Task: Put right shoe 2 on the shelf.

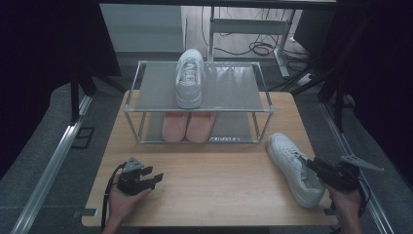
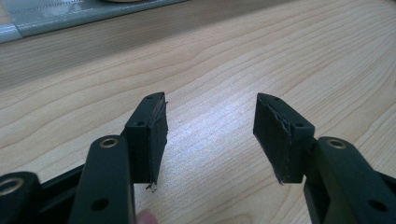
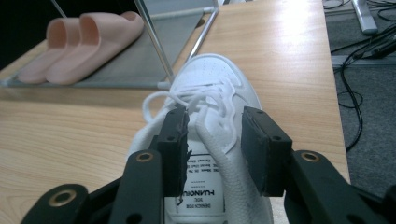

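A white sneaker (image 1: 291,165) lies on the wooden table (image 1: 214,170) at the right, toe towards the rack. My right gripper (image 1: 311,165) hovers over its mouth. In the right gripper view that gripper (image 3: 215,117) is open, its jaws standing on either side of the sneaker's (image 3: 210,79) tongue and laces without pinching them. A second white sneaker (image 1: 189,78) stands on the top shelf of the metal shoe rack (image 1: 146,92). My left gripper (image 1: 155,178) rests low at the table's front left, and in its own view this gripper (image 2: 210,122) is open over bare wood.
A pair of pink slippers (image 1: 188,126) sits on the rack's lower shelf, also seen as pink slippers (image 3: 79,42) in the right gripper view. Cables (image 1: 258,48) and a desk frame lie on the floor behind the rack. Bare tabletop spreads between the two grippers.
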`<control>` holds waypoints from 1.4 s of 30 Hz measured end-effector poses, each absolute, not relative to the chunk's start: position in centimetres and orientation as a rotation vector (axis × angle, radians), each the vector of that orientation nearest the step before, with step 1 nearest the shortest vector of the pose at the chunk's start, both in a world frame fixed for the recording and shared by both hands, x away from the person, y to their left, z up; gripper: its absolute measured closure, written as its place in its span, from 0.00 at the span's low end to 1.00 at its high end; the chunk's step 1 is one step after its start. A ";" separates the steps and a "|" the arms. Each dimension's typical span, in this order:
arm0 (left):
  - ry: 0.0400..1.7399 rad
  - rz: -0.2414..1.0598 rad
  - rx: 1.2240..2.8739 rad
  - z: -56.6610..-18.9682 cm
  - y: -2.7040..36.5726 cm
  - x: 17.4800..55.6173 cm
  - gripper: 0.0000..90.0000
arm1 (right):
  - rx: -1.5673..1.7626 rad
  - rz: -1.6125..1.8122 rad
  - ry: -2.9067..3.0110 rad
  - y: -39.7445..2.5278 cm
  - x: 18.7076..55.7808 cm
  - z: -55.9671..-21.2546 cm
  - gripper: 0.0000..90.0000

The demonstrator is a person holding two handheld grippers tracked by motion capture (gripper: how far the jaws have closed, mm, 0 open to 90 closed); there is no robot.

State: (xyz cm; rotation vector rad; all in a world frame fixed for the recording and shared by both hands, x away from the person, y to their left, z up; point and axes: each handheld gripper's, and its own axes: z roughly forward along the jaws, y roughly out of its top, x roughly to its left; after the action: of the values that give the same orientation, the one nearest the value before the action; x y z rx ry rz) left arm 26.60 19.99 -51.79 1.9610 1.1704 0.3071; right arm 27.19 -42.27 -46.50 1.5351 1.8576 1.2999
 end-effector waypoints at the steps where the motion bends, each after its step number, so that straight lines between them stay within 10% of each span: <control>1: 1.170 0.307 1.961 -51.8 20.0 26.6 0.50 | 1.538 1.295 1.860 -42.3 27.3 -46.6 0.67; 35: 1.171 0.304 1.961 -51.8 20.0 26.6 0.50 | 1.463 1.076 1.992 -41.0 29.1 -47.4 0.63; 42: 1.177 0.303 1.954 -51.8 20.0 26.6 0.50 | 1.495 1.111 1.940 -41.5 29.1 -47.8 0.77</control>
State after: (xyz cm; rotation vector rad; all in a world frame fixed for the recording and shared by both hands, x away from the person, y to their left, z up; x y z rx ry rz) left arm 26.55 20.03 -51.80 1.9540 1.1773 0.3034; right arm 29.12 -41.53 -47.85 1.4950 1.9397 1.1107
